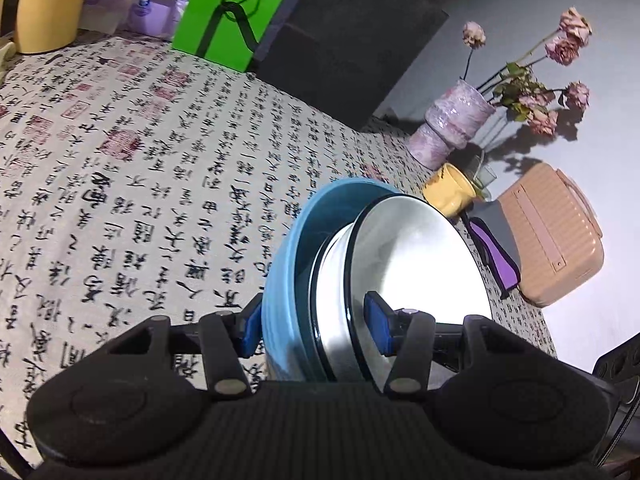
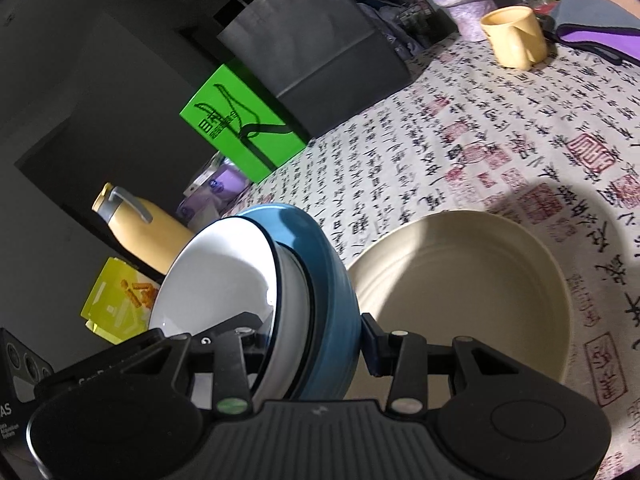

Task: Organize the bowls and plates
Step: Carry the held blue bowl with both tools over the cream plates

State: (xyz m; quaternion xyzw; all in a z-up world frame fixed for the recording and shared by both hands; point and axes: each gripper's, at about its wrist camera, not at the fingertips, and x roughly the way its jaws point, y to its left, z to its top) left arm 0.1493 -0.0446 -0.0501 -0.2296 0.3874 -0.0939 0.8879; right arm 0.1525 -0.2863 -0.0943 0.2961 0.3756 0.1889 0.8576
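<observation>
Blue bowl (image 1: 286, 264) with white bowl (image 1: 420, 264) nested inside, held on edge between both grippers. Left gripper (image 1: 316, 326) and right gripper (image 2: 316, 340) each half-open, pads clamping the stacked rims. Beyond right fingers: empty cream bowl (image 2: 460, 280) on tablecloth (image 2: 500, 128).

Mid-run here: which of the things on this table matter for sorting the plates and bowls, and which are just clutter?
Job:
blue bowl
white bowl nested in it
cream bowl on the cloth
left gripper and right gripper, both clamping the nested pair

Clutter:
yellow mug
vase
green box
black bag
</observation>
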